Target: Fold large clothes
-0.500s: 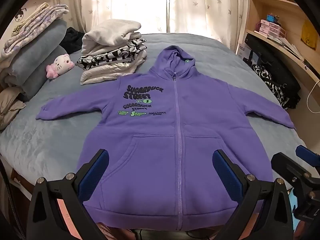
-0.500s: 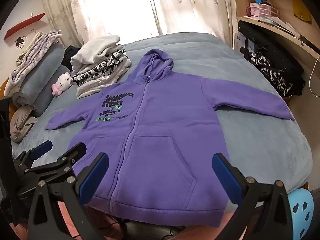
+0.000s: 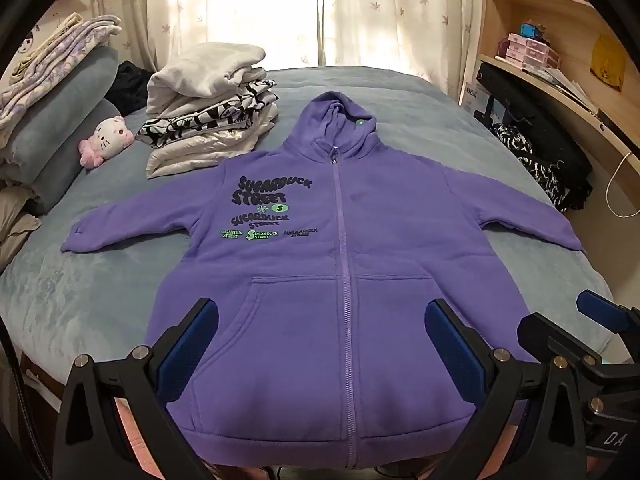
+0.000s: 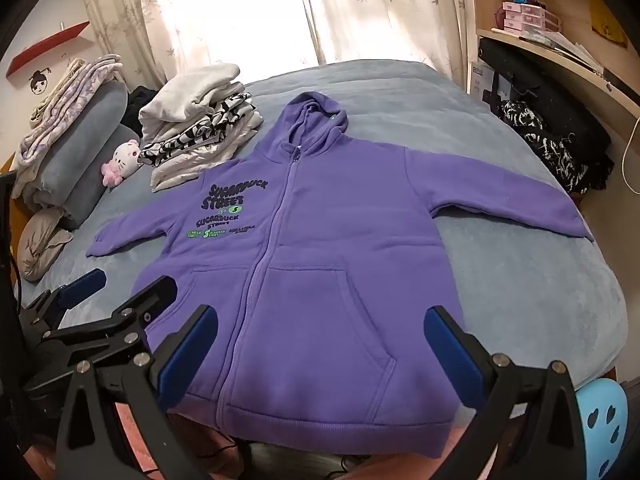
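Across the middle of the bed lies the purple hoodie, flat, zipped, hood toward the window, hem at the near edge. Both the left gripper and right gripper hover over the hem, jaws wide apart, empty; each sits nearer its own sleeve.

A purple hoodie lies spread flat, zipped, on the grey bed; the left tool hangs wide open above its hem.

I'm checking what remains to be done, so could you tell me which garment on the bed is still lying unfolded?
The purple hoodie is the one: it lies flat, zipped, sleeves spread, whereas the white and zebra-print garments sit folded in a stack beside it.
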A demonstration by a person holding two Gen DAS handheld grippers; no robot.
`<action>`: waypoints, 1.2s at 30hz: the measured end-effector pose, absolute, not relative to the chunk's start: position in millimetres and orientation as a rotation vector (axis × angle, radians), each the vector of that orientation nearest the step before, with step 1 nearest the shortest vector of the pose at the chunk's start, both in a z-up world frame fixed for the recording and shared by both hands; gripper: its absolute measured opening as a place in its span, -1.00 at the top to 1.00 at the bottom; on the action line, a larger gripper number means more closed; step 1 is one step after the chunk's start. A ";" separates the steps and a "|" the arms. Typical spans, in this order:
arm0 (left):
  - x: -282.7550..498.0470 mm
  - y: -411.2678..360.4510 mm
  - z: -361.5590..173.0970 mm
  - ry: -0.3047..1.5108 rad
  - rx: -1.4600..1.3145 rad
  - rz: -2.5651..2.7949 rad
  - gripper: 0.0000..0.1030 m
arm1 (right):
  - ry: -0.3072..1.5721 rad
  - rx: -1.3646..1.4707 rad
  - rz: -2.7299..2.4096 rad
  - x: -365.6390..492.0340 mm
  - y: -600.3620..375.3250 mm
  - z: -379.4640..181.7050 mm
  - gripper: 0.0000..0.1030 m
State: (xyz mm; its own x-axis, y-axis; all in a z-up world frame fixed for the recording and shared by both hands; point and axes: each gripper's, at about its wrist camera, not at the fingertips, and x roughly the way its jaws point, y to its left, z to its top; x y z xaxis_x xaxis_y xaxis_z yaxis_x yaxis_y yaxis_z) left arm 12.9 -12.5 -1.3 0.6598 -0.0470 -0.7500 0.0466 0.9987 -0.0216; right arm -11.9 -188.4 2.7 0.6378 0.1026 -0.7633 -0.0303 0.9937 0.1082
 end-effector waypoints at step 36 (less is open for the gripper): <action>14.2 -13.5 -4.7 0.852 -0.011 -0.052 -0.92 | 0.867 0.112 0.096 -4.9 -199.1 -1.1 -1.00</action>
